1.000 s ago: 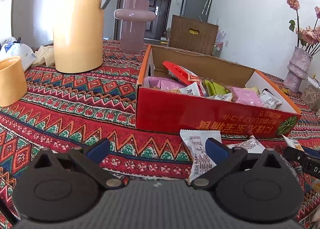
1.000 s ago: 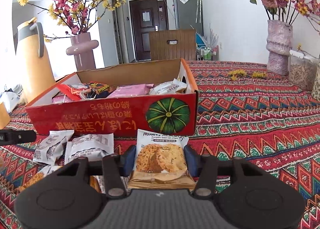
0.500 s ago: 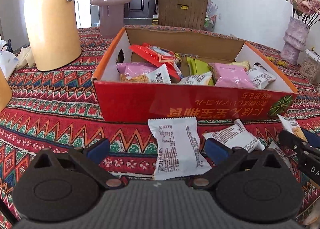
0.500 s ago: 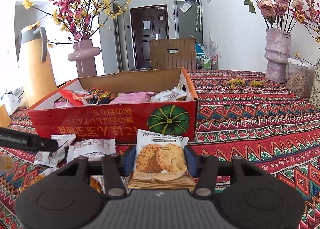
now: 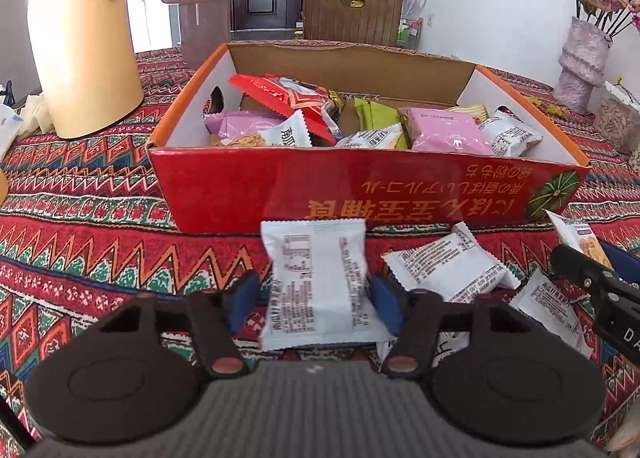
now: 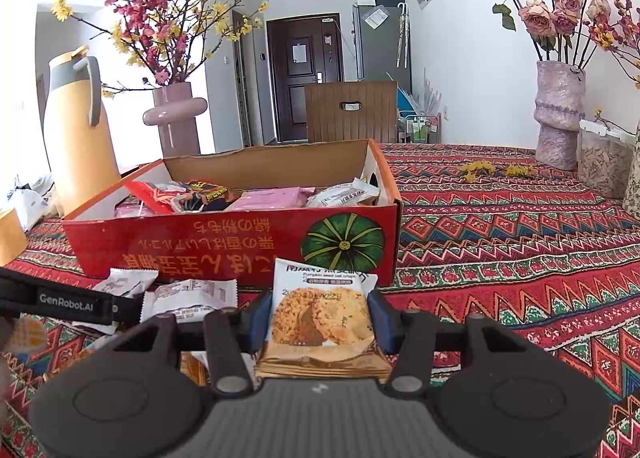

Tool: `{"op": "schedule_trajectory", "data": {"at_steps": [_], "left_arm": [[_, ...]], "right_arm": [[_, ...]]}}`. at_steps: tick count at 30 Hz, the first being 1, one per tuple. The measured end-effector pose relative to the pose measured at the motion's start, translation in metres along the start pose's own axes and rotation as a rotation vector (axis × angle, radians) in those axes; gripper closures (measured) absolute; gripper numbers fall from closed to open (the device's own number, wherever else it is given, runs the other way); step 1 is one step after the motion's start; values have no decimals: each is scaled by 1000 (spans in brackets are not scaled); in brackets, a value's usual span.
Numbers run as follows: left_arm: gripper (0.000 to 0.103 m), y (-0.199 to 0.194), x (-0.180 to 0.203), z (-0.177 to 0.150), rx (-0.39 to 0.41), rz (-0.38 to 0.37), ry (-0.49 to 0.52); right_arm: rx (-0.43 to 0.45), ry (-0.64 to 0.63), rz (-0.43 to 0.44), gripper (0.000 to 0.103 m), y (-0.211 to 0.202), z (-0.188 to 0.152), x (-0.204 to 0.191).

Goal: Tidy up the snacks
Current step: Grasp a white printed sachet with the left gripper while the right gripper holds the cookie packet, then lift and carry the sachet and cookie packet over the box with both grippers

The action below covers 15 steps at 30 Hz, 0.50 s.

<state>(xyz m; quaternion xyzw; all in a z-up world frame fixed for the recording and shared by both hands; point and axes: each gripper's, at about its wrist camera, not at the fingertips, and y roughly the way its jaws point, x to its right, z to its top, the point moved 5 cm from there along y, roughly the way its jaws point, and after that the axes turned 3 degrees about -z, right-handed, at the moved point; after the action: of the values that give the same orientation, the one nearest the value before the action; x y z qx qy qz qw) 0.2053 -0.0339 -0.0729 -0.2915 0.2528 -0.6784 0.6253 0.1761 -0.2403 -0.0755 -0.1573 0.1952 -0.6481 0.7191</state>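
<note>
Between my left gripper's [image 5: 312, 298] blue pads sits a white snack packet [image 5: 316, 282], printed side up; the pads flank it, but I cannot tell whether they press on it. It lies just near of the red cardboard box [image 5: 360, 186], which is full of mixed snacks. To its right, more white packets [image 5: 444, 262] lie loose on the patterned tablecloth [image 5: 80, 226]. My right gripper [image 6: 320, 316] is clamped on a pumpkin-seed oat crisp packet [image 6: 320, 318], near the box's [image 6: 224, 246] front wall by its pumpkin picture [image 6: 343, 244]. A yellow thermos [image 5: 80, 38] stands far left.
</note>
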Motion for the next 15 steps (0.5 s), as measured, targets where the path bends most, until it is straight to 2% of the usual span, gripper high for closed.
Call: {"op": "schedule_trajectory", "data": {"at_steps": [4, 15], "left_arm": [[57, -3, -6, -1, 17, -6, -27], [58, -13, -13, -7, 49, -5, -36]], "right_arm": [[2, 2, 0, 53, 0, 0, 0], [8, -3, 2, 53, -2, 0, -1]]}}
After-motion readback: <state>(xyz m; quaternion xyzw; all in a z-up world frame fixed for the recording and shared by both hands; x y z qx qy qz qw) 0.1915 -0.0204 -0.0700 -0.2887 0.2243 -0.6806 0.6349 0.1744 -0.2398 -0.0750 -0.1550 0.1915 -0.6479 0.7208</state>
